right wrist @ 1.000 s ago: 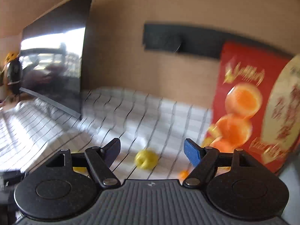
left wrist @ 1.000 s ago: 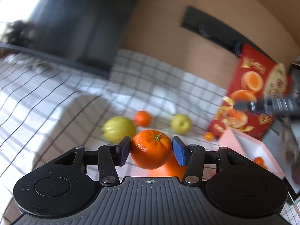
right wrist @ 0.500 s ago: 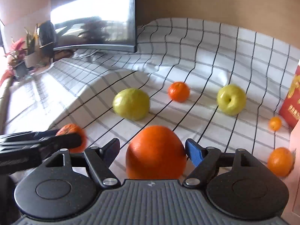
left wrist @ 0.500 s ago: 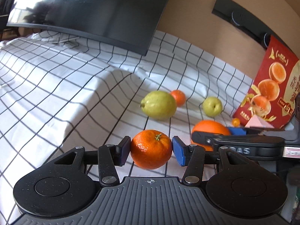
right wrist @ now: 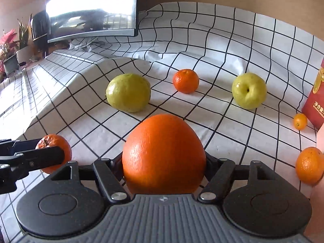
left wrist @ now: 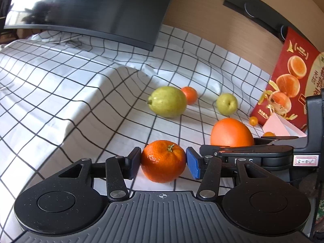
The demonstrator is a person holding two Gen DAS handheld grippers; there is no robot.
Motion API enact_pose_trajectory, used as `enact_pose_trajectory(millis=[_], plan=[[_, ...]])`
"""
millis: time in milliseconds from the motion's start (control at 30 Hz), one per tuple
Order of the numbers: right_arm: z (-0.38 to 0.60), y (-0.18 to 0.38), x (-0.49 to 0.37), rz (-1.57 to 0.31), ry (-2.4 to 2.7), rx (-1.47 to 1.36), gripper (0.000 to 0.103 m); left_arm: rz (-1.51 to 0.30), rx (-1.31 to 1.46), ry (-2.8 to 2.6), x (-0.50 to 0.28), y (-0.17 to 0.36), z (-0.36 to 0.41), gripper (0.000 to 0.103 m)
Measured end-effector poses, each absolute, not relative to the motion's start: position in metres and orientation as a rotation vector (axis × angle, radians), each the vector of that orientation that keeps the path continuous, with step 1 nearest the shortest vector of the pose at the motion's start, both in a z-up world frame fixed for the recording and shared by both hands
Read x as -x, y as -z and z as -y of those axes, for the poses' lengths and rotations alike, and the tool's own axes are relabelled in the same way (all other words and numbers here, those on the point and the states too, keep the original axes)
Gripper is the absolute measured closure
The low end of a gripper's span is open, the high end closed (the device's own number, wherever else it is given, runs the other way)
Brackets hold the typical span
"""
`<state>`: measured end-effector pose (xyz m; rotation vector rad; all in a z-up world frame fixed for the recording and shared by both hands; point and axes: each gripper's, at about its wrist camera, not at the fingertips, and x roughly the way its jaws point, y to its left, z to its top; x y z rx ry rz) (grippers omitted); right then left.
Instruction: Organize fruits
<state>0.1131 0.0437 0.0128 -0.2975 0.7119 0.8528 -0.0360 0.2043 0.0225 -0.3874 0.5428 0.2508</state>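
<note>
Left gripper (left wrist: pixel 163 160) jaws clamped on mandarin (left wrist: pixel 163 161); right gripper (right wrist: pixel 164 162) jaws closing around large orange (right wrist: pixel 163 154), seated between them. Right view alone shows potted plants (right wrist: pixel 12 48); left alone, red box's (left wrist: pixel 291 85) printed oranges.

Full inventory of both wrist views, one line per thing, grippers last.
Mandarin: 1, orange, between the left gripper's pads.
Large orange: 1, between the right gripper's fingers.
Loose mandarins: 2, orange, one at the back, one at the right edge.
Kumquat: 1, orange, by the red box.
Green fruits: 2, yellow-green, larger left, smaller right.
Red box: 1, orange pictures, right.
Pink box: 1, right.
Checked cloth: 1, white, black grid.
Monitor: 1, dark, back left.
Potted plants: far left, number unclear.
Left gripper: shut on mandarin.
Right gripper: jaws closing around large orange.
</note>
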Motion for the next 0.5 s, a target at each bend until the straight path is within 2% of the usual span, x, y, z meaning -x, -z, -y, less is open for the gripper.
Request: enact_pose_trajectory(millis=[267, 500], plan=[[-0.015, -0.027, -0.087, -0.721, -0.909, 0.28, 0.032, -0.562, 0.369, -0.203, 0.034, -0.02, -0.191, 0.049], [0.056, -0.04, -0.043, -0.648, -0.919, 0.285, 0.032, -0.57, 0.349, -0.064, 0.028, -0.021, -0.155, 0.049]])
